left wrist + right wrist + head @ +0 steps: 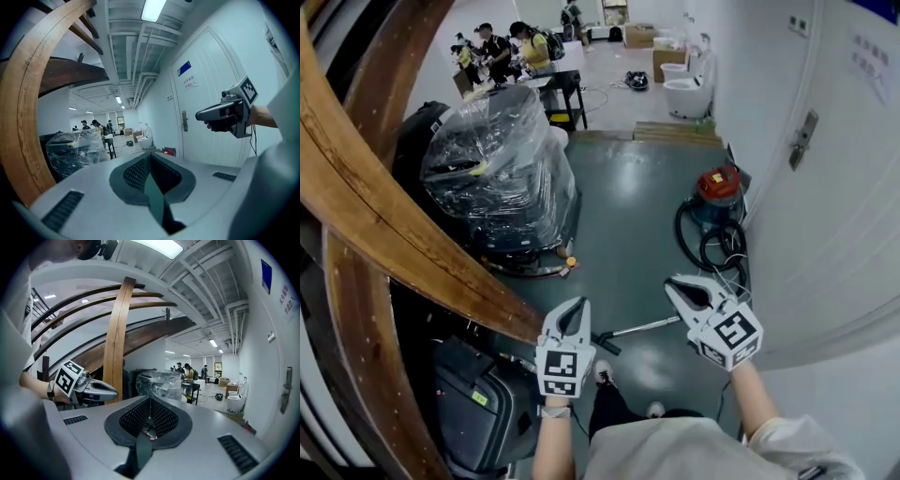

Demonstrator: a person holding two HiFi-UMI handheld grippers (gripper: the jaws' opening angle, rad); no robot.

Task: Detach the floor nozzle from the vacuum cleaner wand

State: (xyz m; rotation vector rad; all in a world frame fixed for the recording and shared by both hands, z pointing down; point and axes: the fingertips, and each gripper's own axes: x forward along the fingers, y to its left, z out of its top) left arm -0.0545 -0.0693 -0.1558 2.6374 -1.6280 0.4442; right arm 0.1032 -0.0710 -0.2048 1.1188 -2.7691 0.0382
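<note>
**Left claw point(574, 309) and right claw point(680, 289) shut and empty**

On the grey floor point(628, 216), below and between the two claws, lies the metal vacuum wand point(645, 327). Its dark floor nozzle point(605, 343) is on the end nearer the left claw. Neither claw touches it: both are held in the air side by side, jaws together with nothing between them. A black hose point(712, 246) coils beyond the right claw, beside the red vacuum cleaner point(718, 186) at the white wall. A plastic-wrapped machine point(497, 169) stands well apart on the left.

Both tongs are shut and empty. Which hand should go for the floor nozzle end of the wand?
Left, probably. In the head view the left tongs show right next to the black nozzle, while the right tongs sit nearer the far end of the wand.
</note>
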